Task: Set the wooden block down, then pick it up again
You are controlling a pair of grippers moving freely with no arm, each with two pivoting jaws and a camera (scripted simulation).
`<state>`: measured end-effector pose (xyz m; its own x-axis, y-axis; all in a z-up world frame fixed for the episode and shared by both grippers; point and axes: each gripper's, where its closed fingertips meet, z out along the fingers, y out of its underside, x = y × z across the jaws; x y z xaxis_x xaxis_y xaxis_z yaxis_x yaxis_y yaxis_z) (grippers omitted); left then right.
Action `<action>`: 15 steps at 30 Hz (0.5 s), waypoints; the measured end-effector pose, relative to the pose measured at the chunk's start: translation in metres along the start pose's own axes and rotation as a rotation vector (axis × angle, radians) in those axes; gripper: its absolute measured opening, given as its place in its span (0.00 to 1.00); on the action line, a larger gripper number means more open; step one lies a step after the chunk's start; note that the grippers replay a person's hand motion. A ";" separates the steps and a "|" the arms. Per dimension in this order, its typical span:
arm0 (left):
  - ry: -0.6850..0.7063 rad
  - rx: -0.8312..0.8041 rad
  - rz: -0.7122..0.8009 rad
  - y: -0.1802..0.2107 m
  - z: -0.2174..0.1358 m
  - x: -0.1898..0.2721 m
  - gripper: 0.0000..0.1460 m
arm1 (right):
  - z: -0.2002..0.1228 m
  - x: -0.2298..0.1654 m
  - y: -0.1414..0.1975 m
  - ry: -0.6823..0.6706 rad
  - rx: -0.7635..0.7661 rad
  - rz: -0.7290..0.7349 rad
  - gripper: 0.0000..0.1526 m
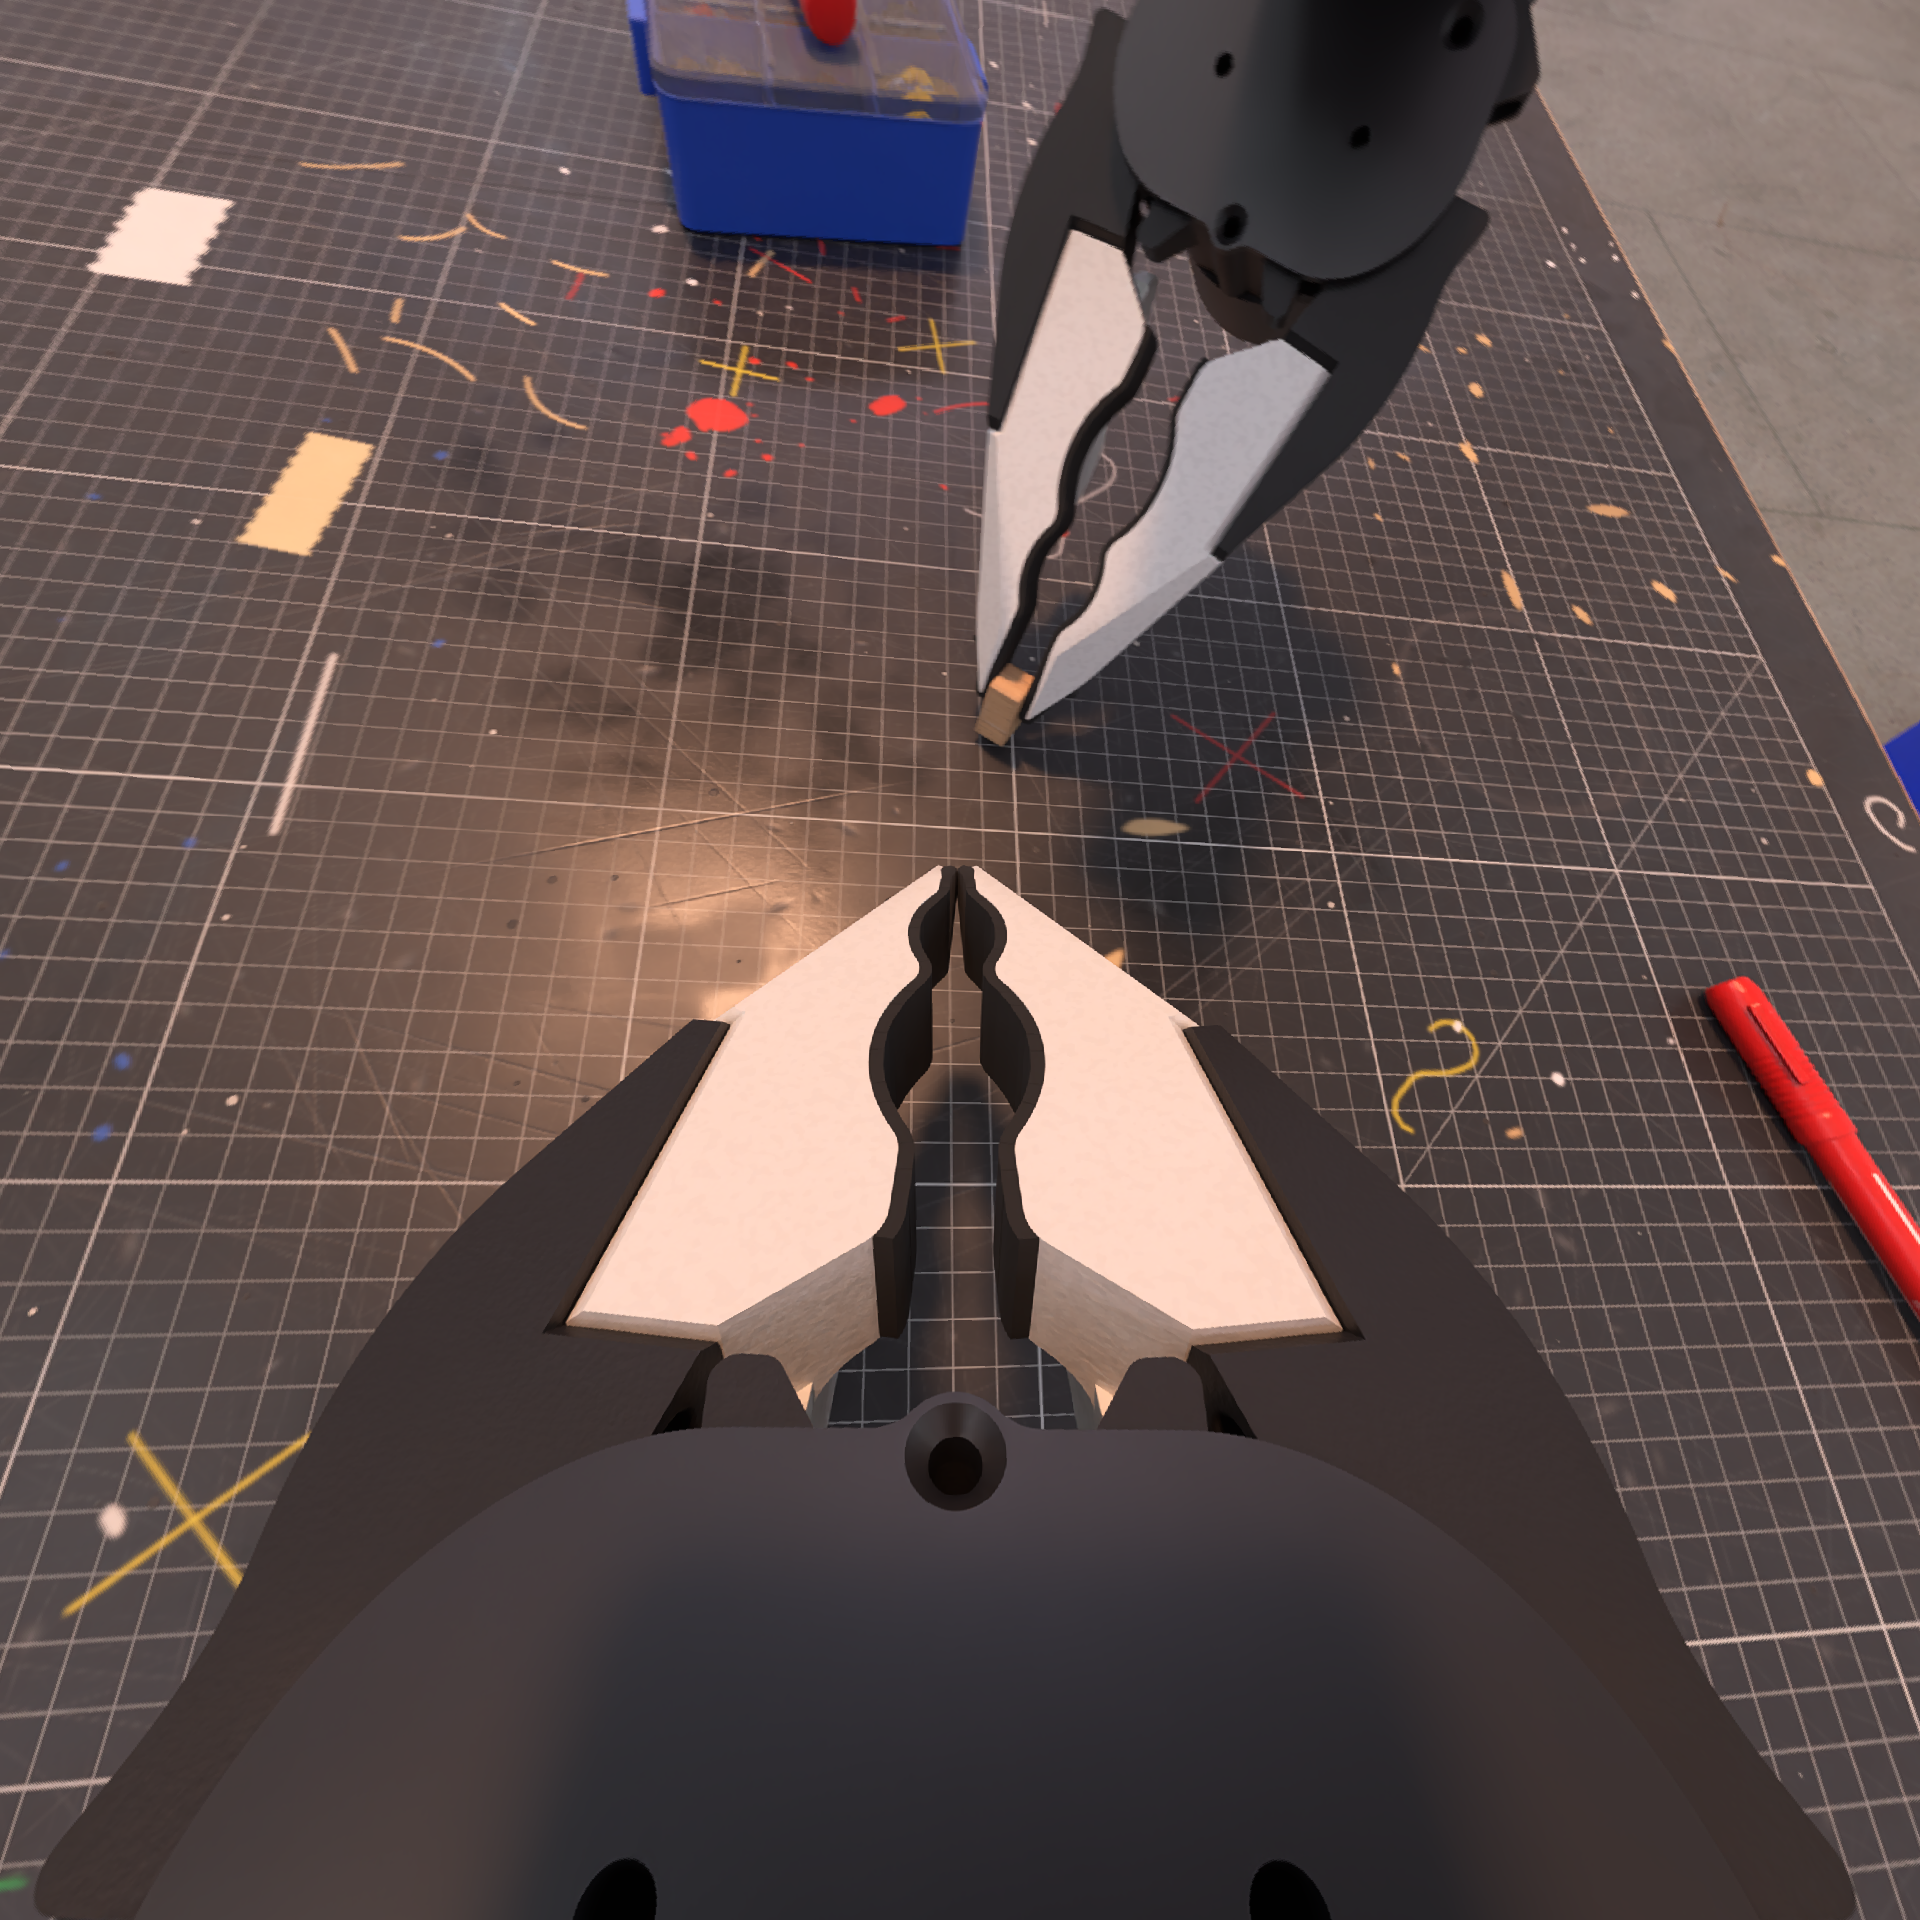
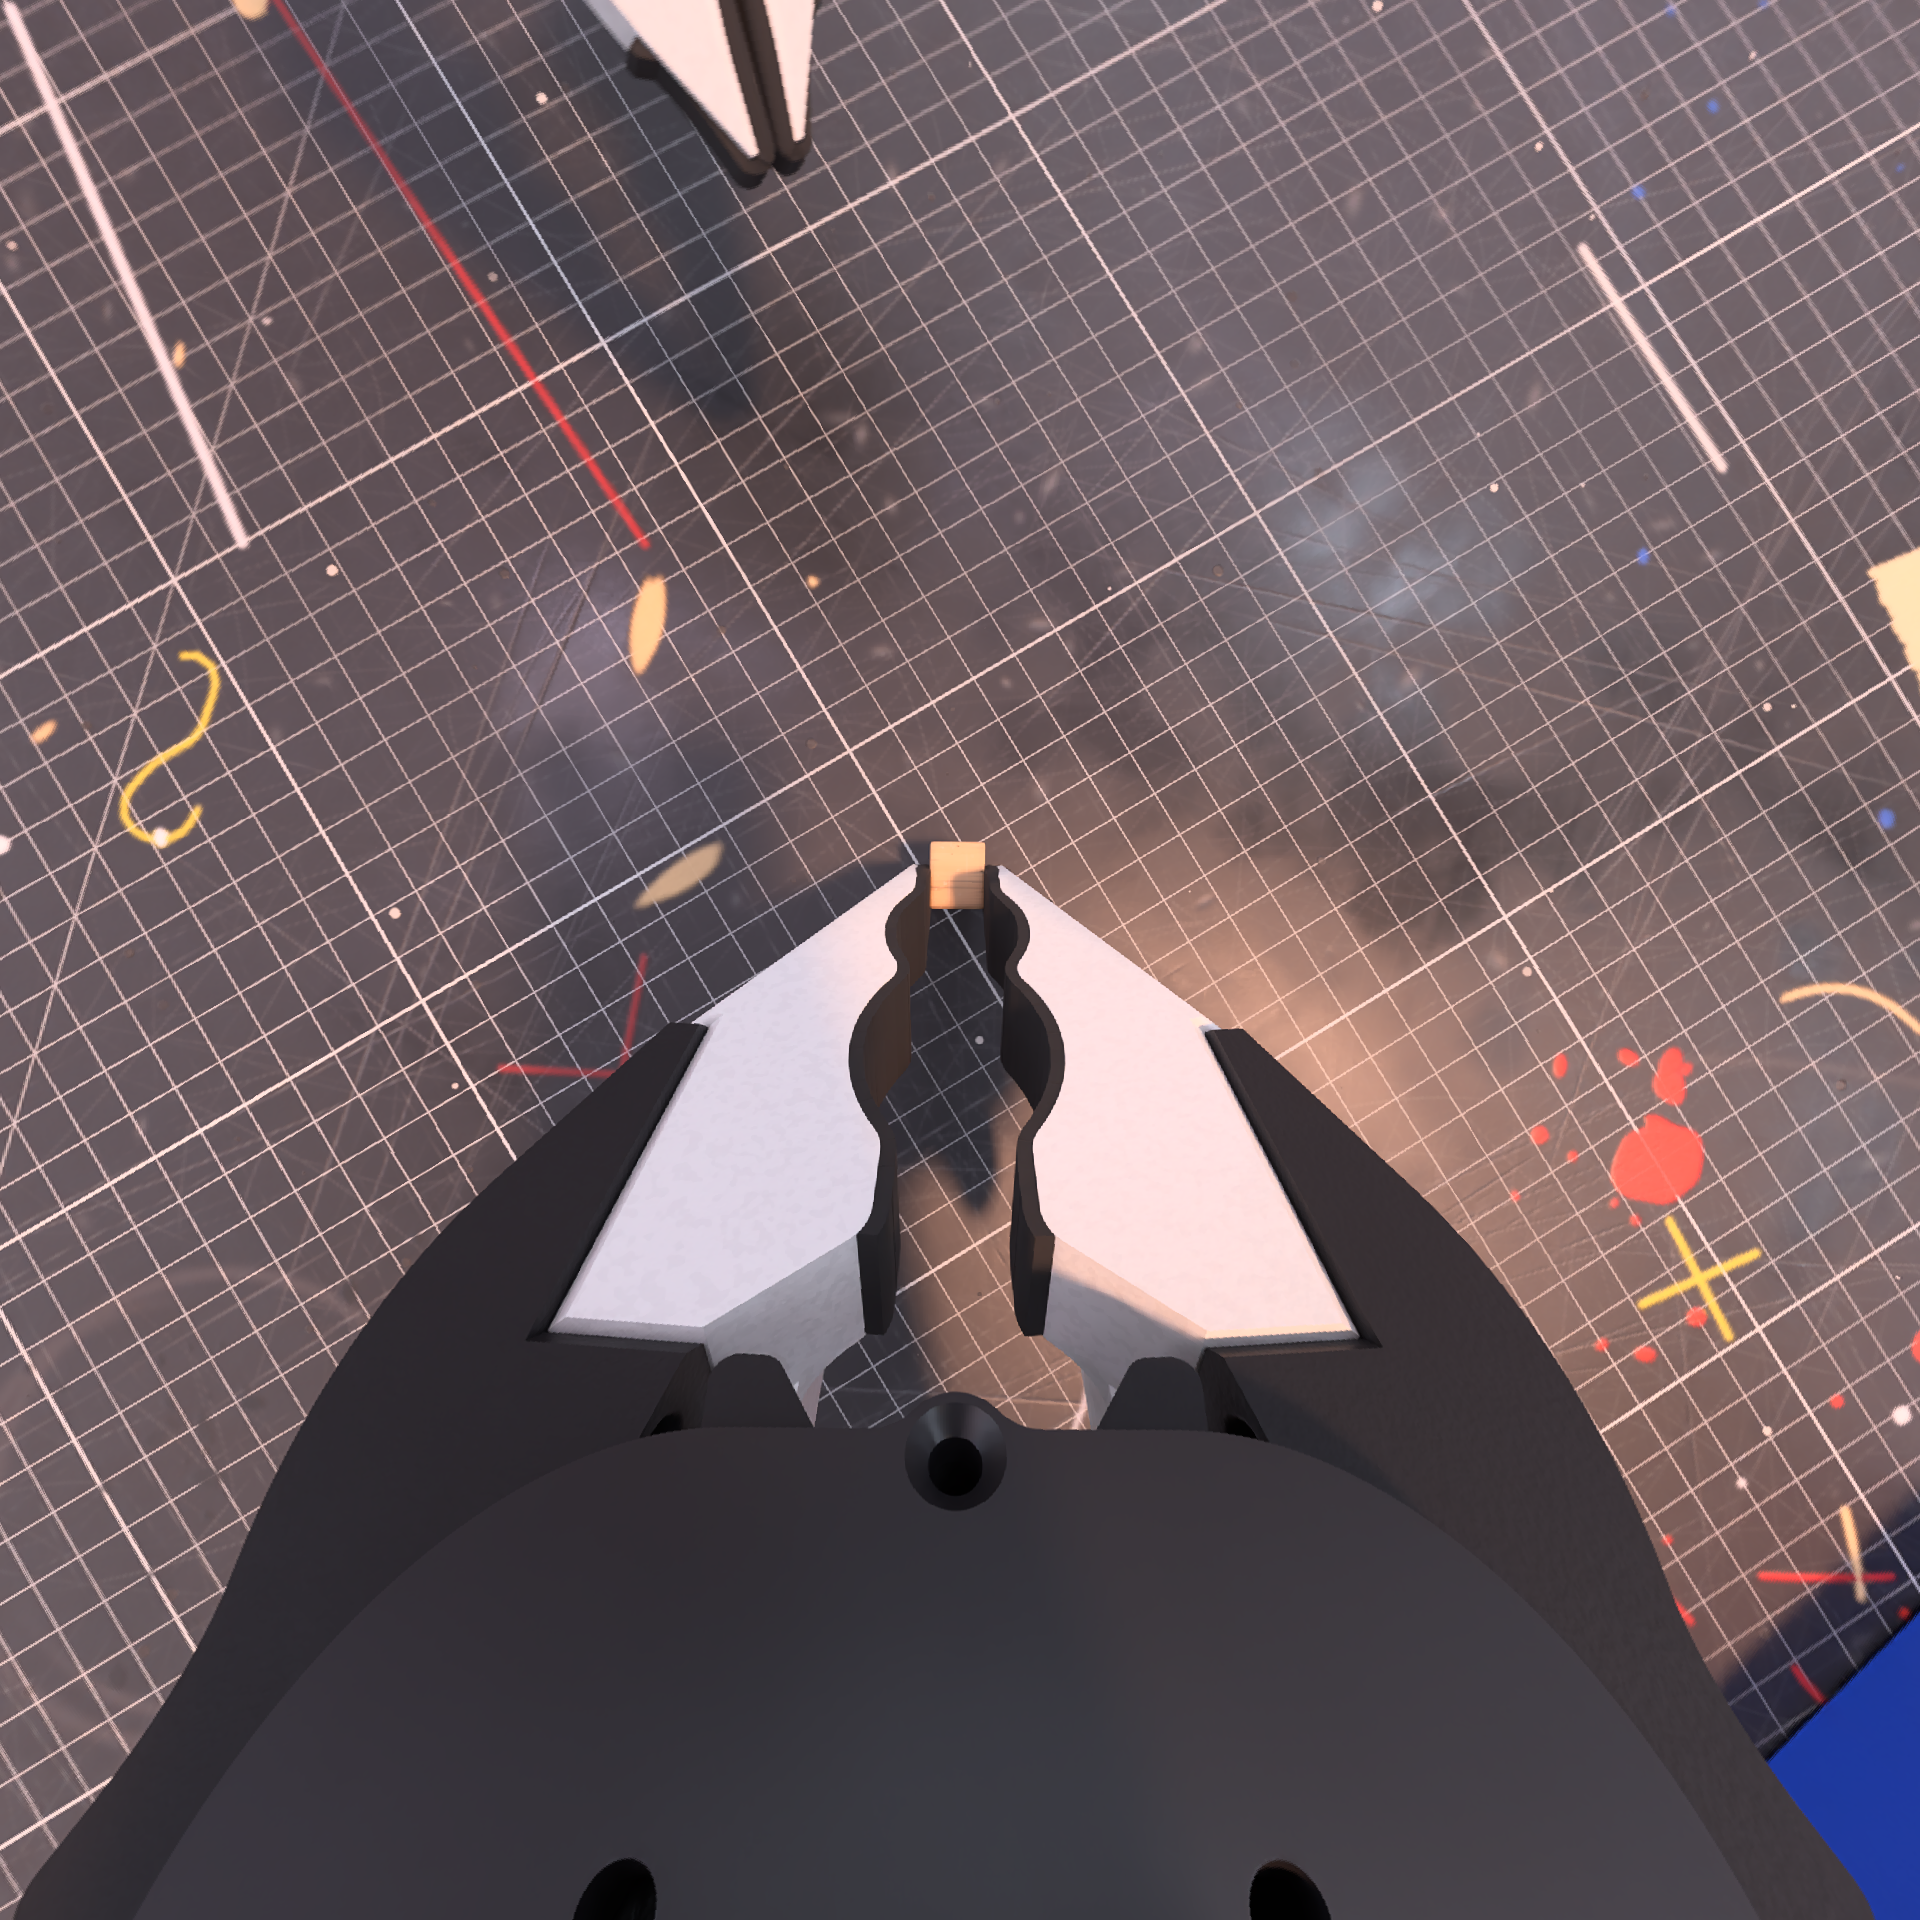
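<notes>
The wooden block [image 1: 1004, 712] is a small pale cube. My right gripper [image 1: 1008, 688] is shut on it at its fingertips, pointing steeply down, with the block at or just above the dark cutting mat [image 1: 468, 935]. In the right wrist view the block [image 2: 957, 871] sits pinched between the tips of the right gripper [image 2: 957, 891]. My left gripper [image 1: 956, 875] is shut and empty, held above the mat a little in front and left of the block. Its tips also show at the top of the right wrist view [image 2: 767, 156].
A blue box with a clear lid [image 1: 821, 156] stands at the back of the mat, and shows as a blue corner in the right wrist view [image 2: 1860, 1777]. A red marker pen [image 1: 1818, 1132] lies at the right. The mat's right edge [image 1: 1704, 395] runs close behind the right gripper.
</notes>
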<state>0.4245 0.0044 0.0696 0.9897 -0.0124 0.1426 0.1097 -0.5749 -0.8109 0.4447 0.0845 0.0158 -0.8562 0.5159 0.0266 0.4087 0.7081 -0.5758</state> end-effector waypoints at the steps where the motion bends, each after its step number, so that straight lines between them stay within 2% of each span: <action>1: 0.009 -0.009 0.005 0.000 0.001 0.002 0.00 | 0.001 0.001 0.000 -0.002 -0.011 0.001 0.06; 15: 0.029 -0.139 0.141 -0.004 0.027 -0.001 0.00 | 0.001 0.000 0.003 -0.013 -0.051 0.028 0.06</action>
<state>0.4259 0.0289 0.0571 0.9911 -0.1230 0.0509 -0.0456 -0.6728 -0.7384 0.4458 0.0859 0.0135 -0.8479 0.5301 0.0002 0.4481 0.7169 -0.5341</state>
